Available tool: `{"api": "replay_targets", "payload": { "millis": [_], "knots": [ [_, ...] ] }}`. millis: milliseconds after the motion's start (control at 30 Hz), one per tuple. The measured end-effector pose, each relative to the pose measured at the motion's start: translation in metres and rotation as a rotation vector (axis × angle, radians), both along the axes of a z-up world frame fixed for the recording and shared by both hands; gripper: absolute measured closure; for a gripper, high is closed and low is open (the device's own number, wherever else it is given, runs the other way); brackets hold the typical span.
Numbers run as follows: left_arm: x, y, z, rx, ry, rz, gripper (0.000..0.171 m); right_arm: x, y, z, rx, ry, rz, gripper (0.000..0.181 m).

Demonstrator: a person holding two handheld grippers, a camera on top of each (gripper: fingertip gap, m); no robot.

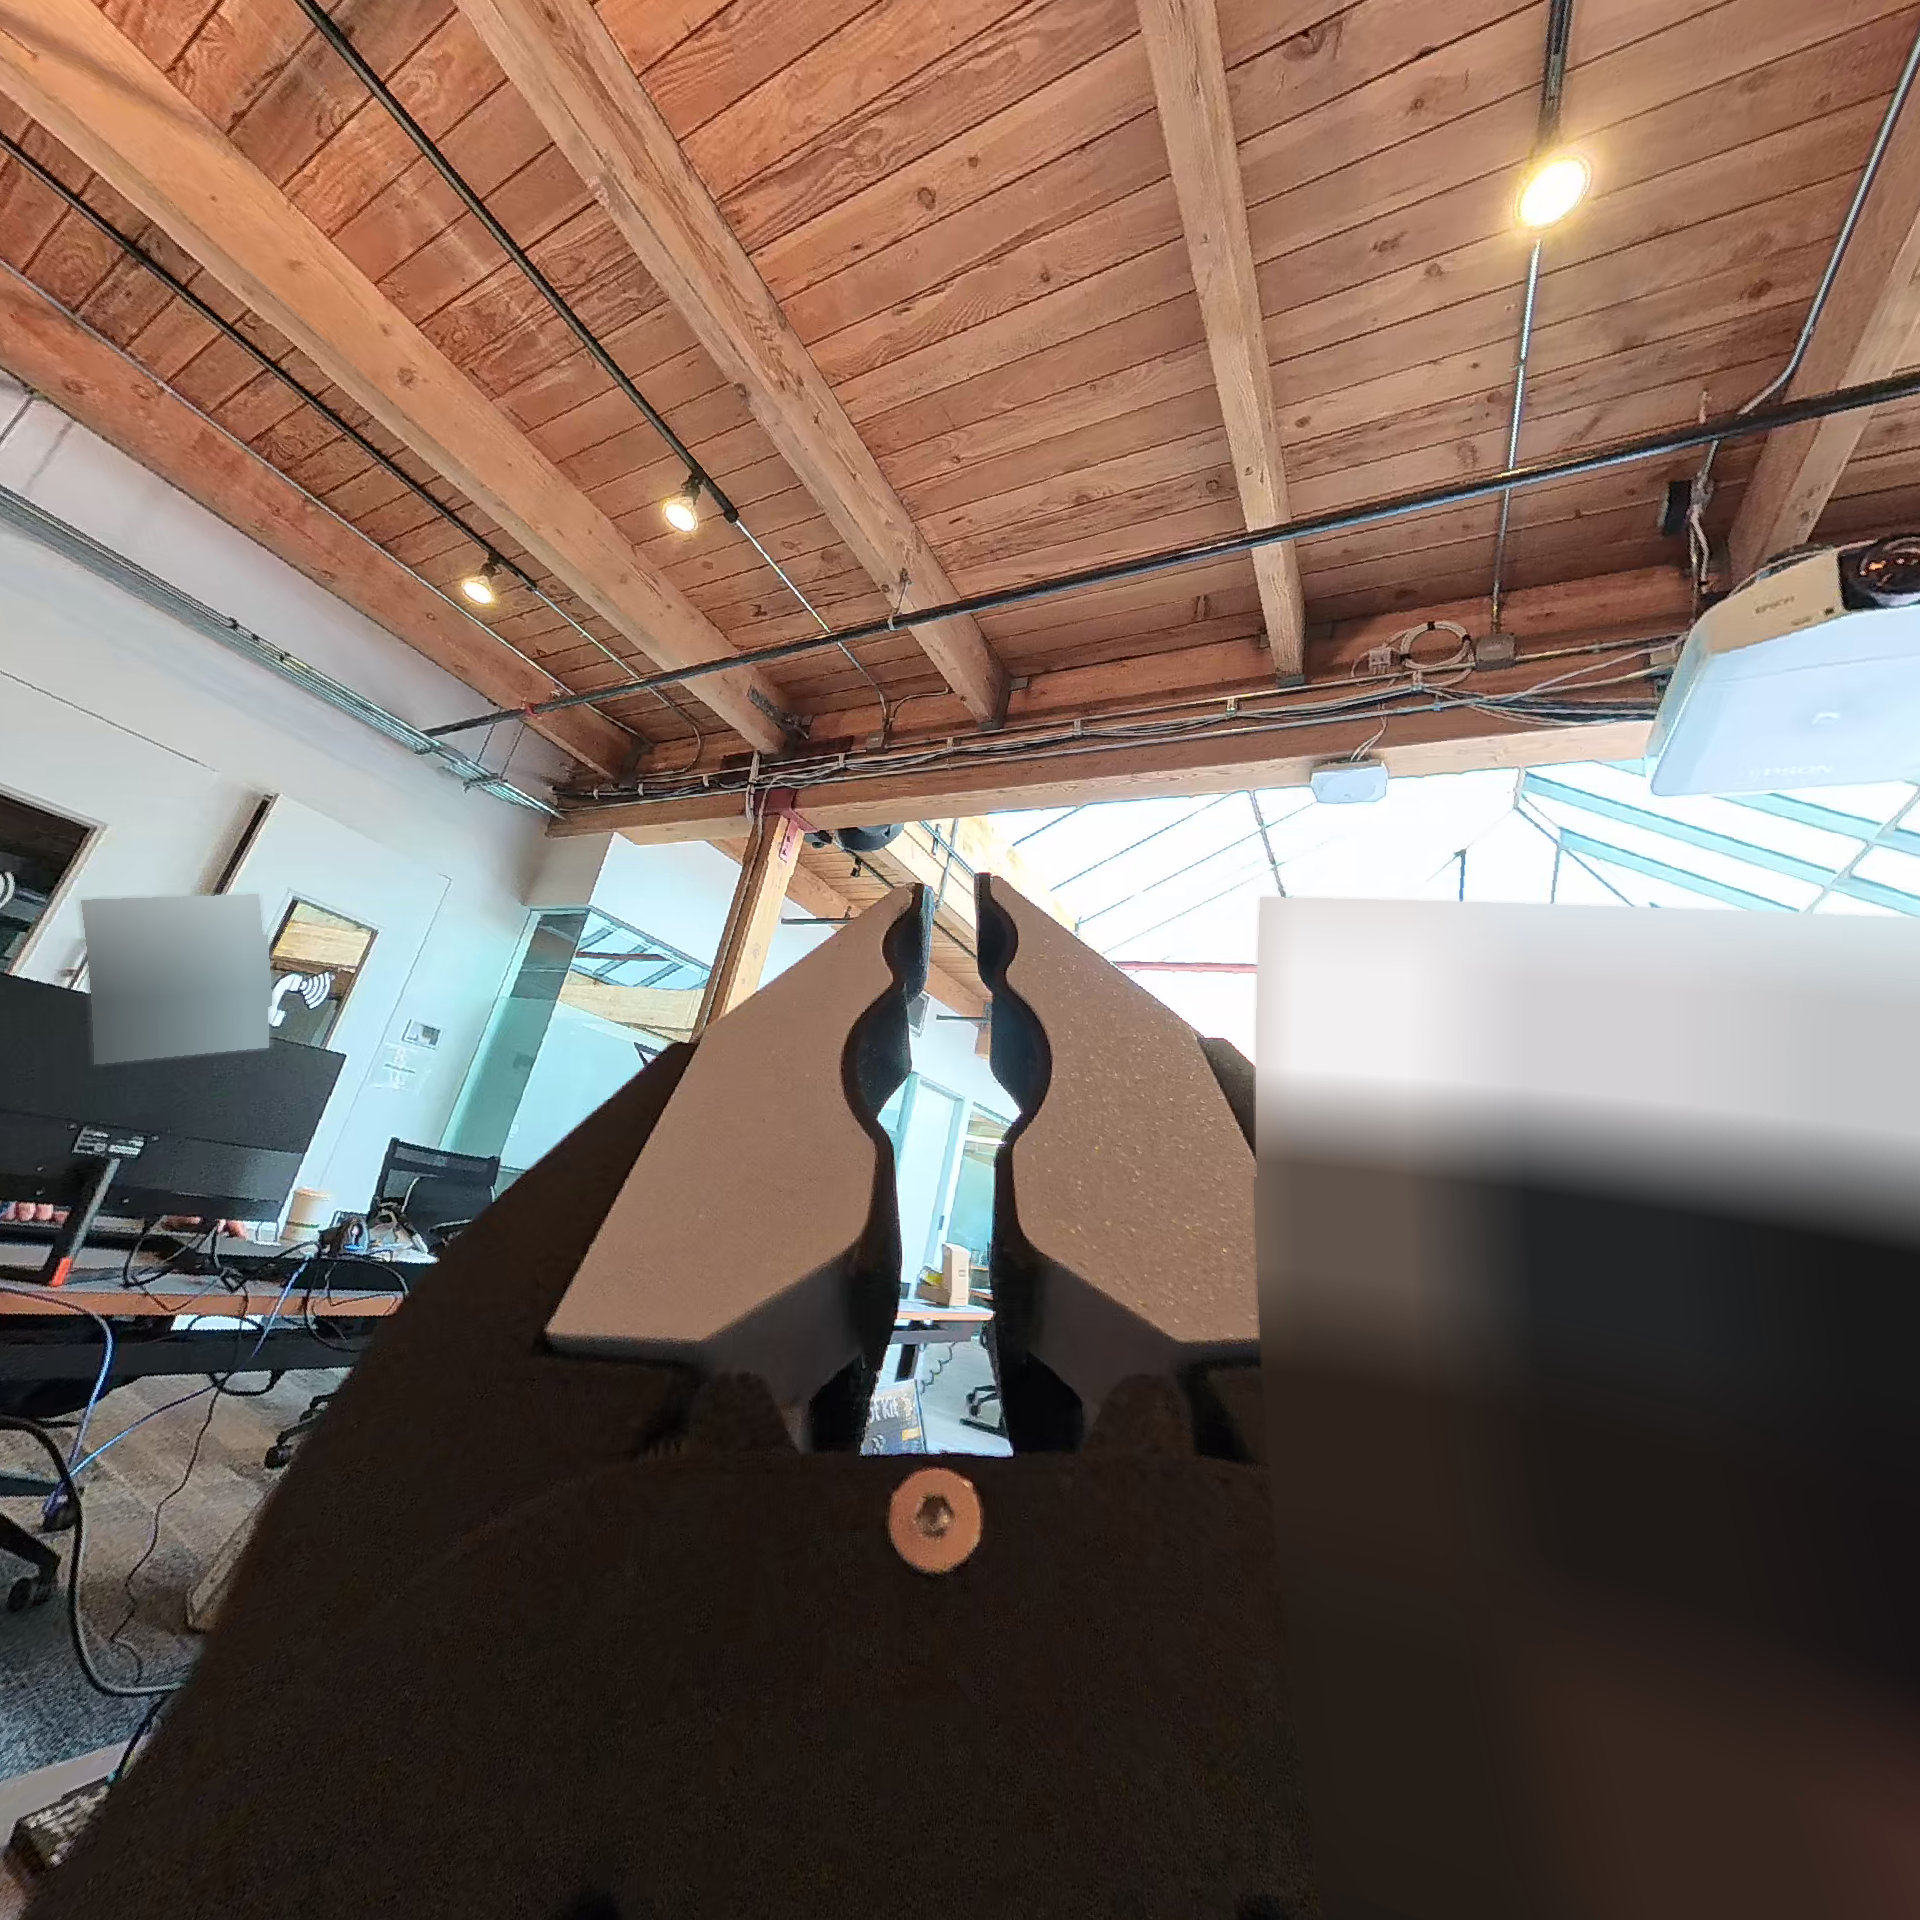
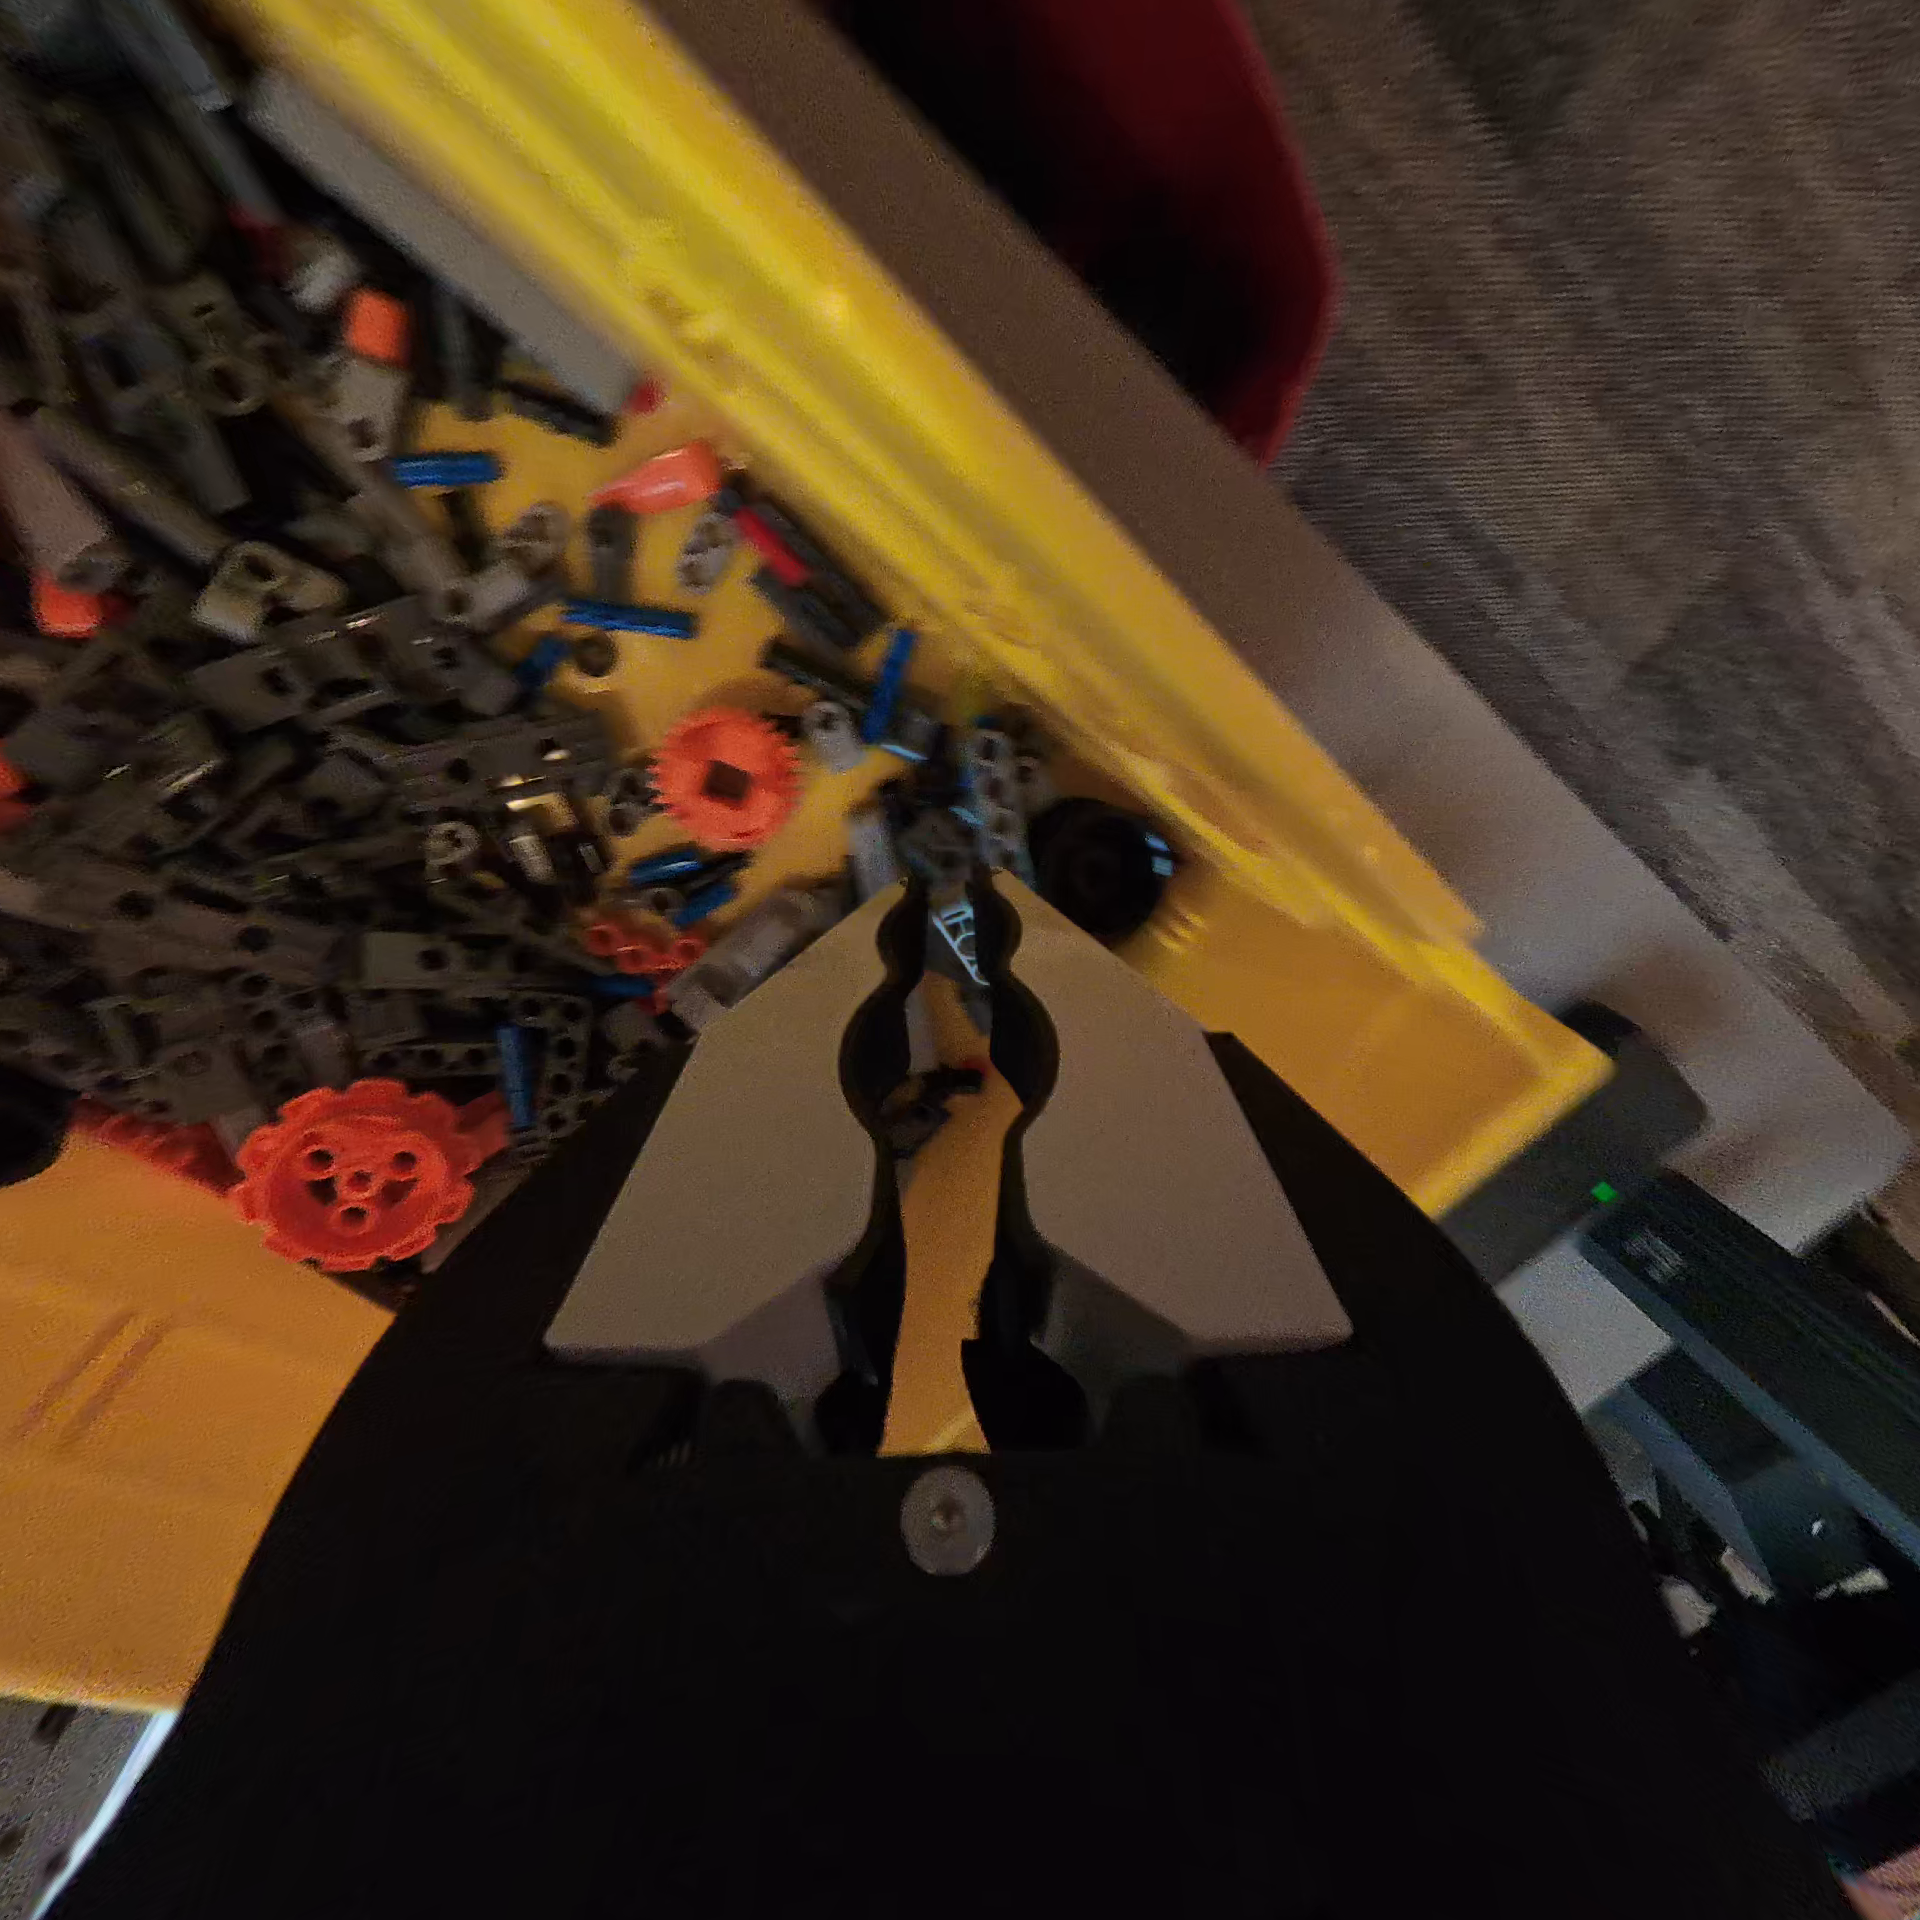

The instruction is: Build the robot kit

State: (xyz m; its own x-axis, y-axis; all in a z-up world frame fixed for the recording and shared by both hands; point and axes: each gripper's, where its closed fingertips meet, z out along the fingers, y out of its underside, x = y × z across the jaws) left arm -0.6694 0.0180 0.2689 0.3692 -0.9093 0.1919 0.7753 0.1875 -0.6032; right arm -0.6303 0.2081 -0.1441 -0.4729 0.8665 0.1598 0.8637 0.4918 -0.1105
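The left gripper (image 1: 948, 904) points up at a wooden beamed ceiling (image 1: 935, 312), jaws nearly closed on nothing, a projector (image 1: 1787, 686) far right; the right gripper (image 2: 951, 904) hangs over a yellow bin (image 2: 935, 436) of toy building parts, jaws narrowly parted around a small grey-blue assembly (image 2: 961, 831); whether they pinch it I cannot tell; an orange gear (image 2: 725, 777) lies just left.

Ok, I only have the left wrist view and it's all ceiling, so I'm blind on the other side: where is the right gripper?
Observer: The right gripper points down into a yellow bin of small building pieces.
Operator: Holding anything?
Observer: A small grey and blue piece sits at its fingertips; the picture is too blurred to tell whether it is gripped.
Operator: What's closest?
Observer: In that view, a black wheel just right of the tips and an orange gear to their left.
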Motion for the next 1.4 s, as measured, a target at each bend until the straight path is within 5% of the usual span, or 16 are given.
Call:
{"api": "replay_targets", "payload": {
  "millis": [233,500,733,800,867,1100,1200,1400],
  "knots": [
    [-0.002,-0.001,0.0,0.004,-0.007,0.001,0.165,-0.002,-0.024,0.032,-0.155,0.144,0.0,0.138],
    [-0.002,-0.002,0.001,0.005,-0.007,-0.003,0.165,0.037,-0.062,-0.008,-0.123,-0.118,0.118,0.127],
    [-0.001,-0.002,0.001,0.005,-0.005,-0.003,0.165,0.02,-0.106,-0.021,-0.199,-0.098,0.204,0.11],
    [0.0,-0.002,0.001,0.004,-0.004,-0.004,0.165,0.016,-0.103,-0.022,-0.197,-0.104,0.173,0.115],
    [-0.001,-0.002,0.001,0.005,-0.004,-0.005,0.165,0.021,-0.107,-0.022,-0.241,-0.149,0.158,0.146],
    [-0.002,-0.003,0.001,0.009,-0.007,-0.001,0.165,0.012,-0.083,-0.02,-0.152,-0.098,0.114,0.157],
    [-0.001,-0.003,0.001,0.007,-0.006,-0.003,0.165,0.001,-0.047,-0.014,0.005,-0.026,0.087,0.177],
    [-0.001,-0.002,0.001,0.005,-0.006,-0.002,0.165,0.008,-0.047,-0.001,-0.098,-0.001,0.055,0.142]
  ]
}}
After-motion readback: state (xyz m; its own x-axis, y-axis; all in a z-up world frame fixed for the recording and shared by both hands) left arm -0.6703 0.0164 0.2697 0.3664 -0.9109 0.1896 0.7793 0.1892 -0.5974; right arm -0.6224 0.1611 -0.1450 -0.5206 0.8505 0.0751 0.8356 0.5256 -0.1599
